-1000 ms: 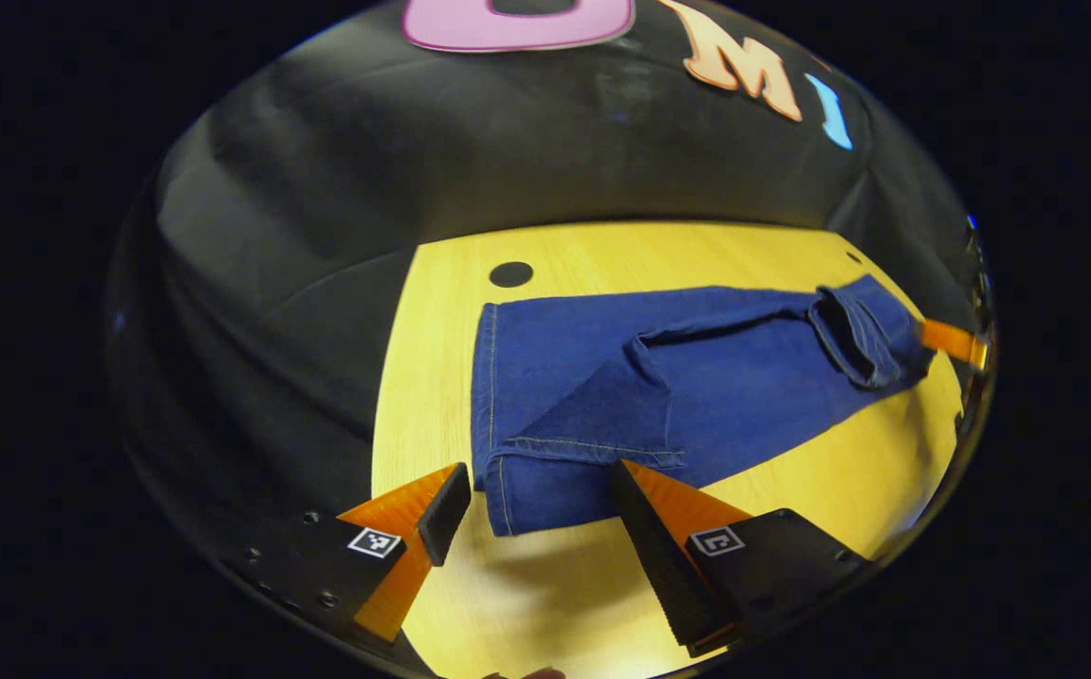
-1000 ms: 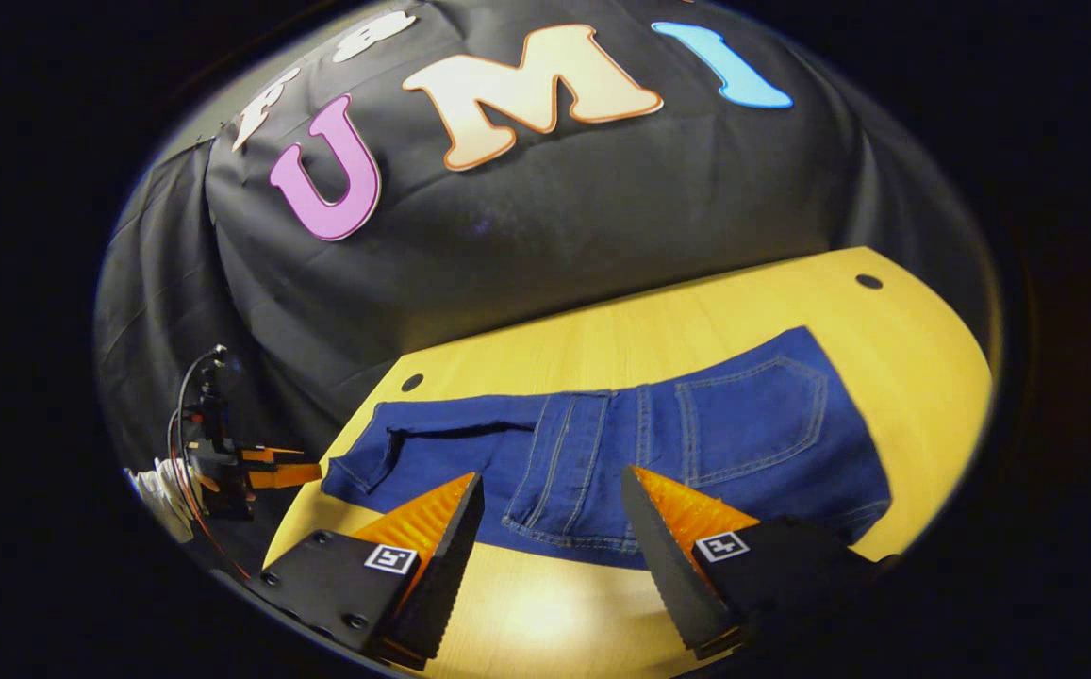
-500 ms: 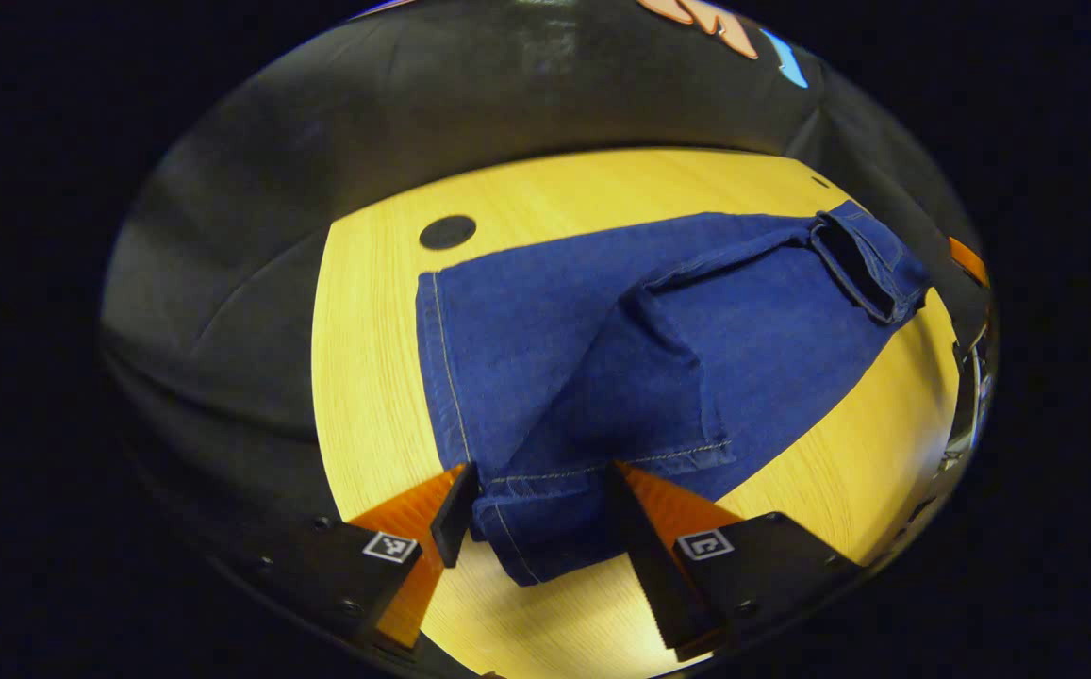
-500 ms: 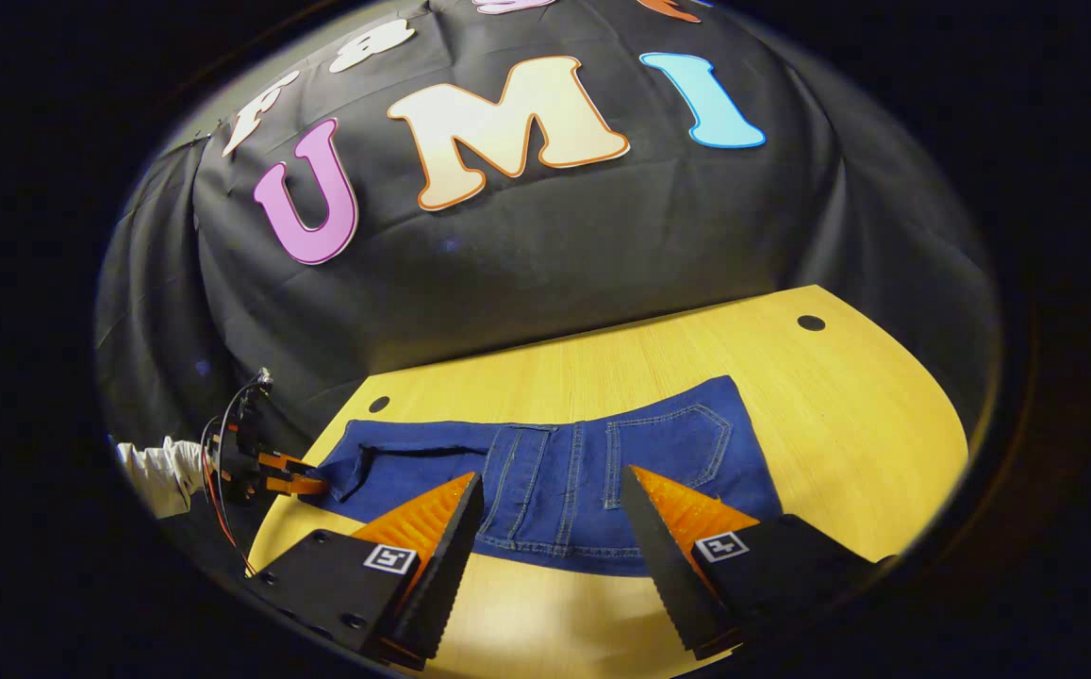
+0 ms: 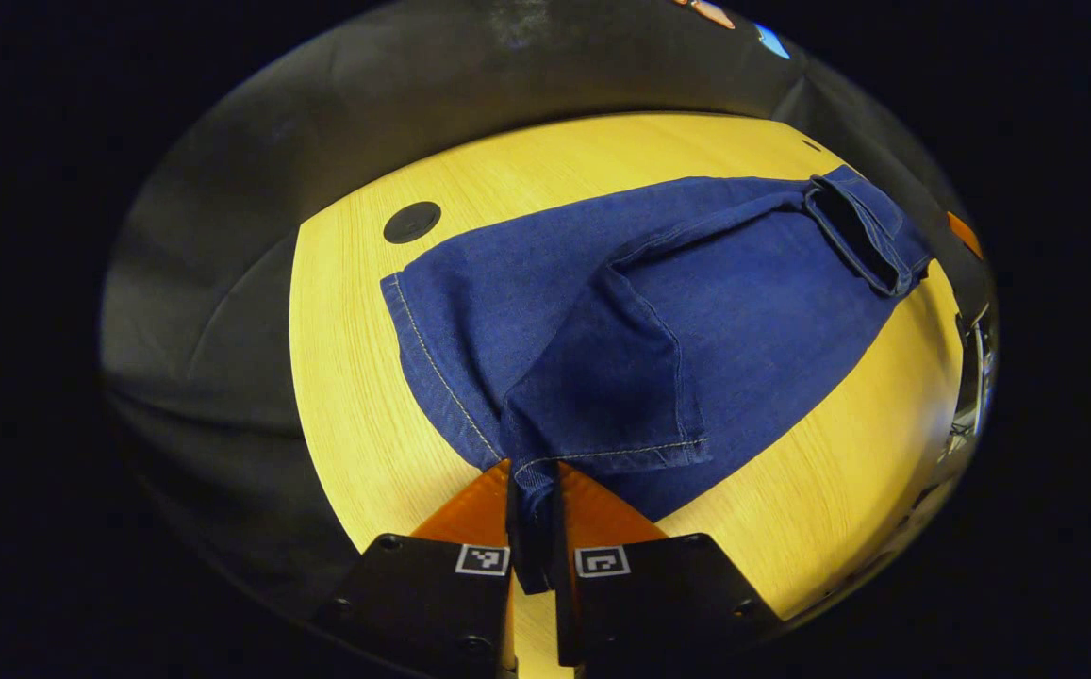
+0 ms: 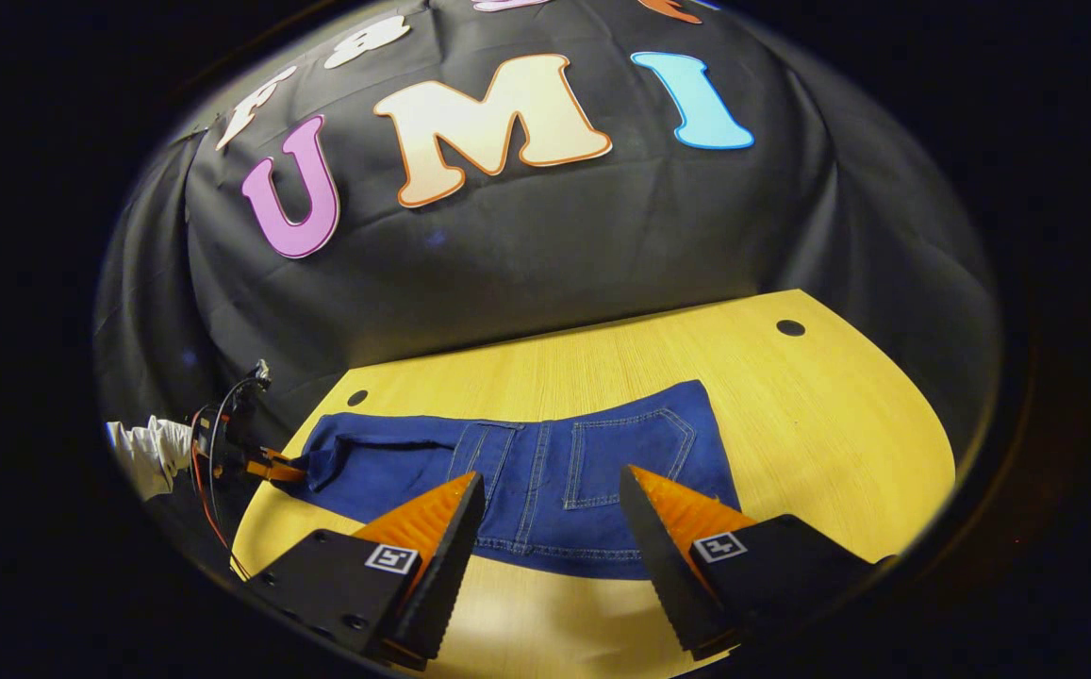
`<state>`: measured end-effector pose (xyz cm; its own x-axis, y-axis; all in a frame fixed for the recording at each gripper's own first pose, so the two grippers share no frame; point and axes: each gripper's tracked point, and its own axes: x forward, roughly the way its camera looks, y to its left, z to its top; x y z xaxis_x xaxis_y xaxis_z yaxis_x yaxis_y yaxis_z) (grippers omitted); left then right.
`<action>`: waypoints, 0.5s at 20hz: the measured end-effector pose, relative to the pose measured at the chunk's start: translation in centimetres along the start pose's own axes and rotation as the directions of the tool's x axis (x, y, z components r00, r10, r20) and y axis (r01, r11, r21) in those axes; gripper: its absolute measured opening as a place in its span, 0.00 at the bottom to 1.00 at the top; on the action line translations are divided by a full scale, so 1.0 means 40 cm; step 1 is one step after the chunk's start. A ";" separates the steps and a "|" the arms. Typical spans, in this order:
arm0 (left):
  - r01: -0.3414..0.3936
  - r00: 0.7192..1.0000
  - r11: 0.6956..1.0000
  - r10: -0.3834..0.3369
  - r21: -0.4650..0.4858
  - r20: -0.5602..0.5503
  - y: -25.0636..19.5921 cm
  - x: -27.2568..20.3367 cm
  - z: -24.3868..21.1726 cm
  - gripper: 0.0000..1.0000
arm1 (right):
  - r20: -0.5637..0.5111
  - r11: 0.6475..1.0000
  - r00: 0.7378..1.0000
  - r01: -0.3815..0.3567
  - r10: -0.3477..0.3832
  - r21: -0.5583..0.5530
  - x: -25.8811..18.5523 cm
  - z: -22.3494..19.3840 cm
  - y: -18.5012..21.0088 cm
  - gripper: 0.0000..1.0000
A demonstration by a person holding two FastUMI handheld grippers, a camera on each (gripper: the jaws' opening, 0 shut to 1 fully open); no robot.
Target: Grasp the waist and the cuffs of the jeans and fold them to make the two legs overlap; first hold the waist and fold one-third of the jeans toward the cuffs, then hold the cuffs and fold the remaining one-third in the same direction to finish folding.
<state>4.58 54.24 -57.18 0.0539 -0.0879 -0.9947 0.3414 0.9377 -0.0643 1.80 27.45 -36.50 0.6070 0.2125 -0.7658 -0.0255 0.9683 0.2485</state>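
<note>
**Left clamped on cuff, right open short of waist**

The jeans (image 5: 696,292) lie flat along the wood counter (image 5: 356,377), legs not yet neatly overlapped. In the left gripper view the left gripper (image 5: 533,514) has its fingers together, pinching the near cuff (image 5: 602,453) corner; denim bunches up between them. In the right gripper view the right gripper (image 6: 550,528) has its fingers wide apart, hovering at the waist (image 6: 554,552) edge near the back pocket (image 6: 630,457), not touching cloth as far as I can judge. The left gripper also shows far off in that view (image 6: 272,465), at the cuff end, with a sleeve (image 6: 144,453) behind it.

Risks, as judgement:
- Left grip looks to be on a corner only; it may hold one layer or one leg, so a lift would drag just that leg and skew the overlap.
- If the left pulls before the right closes, the waist end could slide on the smooth counter.
- Right fingers may close on the top waistband layer alone.

Hard to tell:
- How many layers sit inside the left fingers; they cover the pinch.
- The waist end in the left gripper view is distorted at the edge.
- The right gripper's height above the counter is unclear.
</note>
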 end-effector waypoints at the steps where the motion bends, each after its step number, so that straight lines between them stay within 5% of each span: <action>1: -0.023 1.000 1.000 0.023 -0.014 -0.004 0.002 0.001 -0.001 0.05 | 0.003 1.000 1.000 -0.001 0.001 0.002 0.000 0.003 0.000 0.90; 4: -0.110 0.993 0.993 0.108 -0.046 -0.052 -0.004 -0.016 0.001 0.00 | 0.024 1.000 1.000 0.003 -0.003 0.013 -0.012 0.022 -0.006 0.90; 10: -0.067 0.996 0.982 0.076 -0.178 0.044 -0.099 -0.138 0.088 0.00 | 0.116 1.000 0.993 -0.008 0.006 0.015 -0.063 0.081 -0.029 0.89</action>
<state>6.24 49.81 -51.16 0.1210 -0.0312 -0.9922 0.1642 0.9864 -0.0110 2.85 25.36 -32.93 0.6951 0.2018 -0.6900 -0.0182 0.9644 0.2637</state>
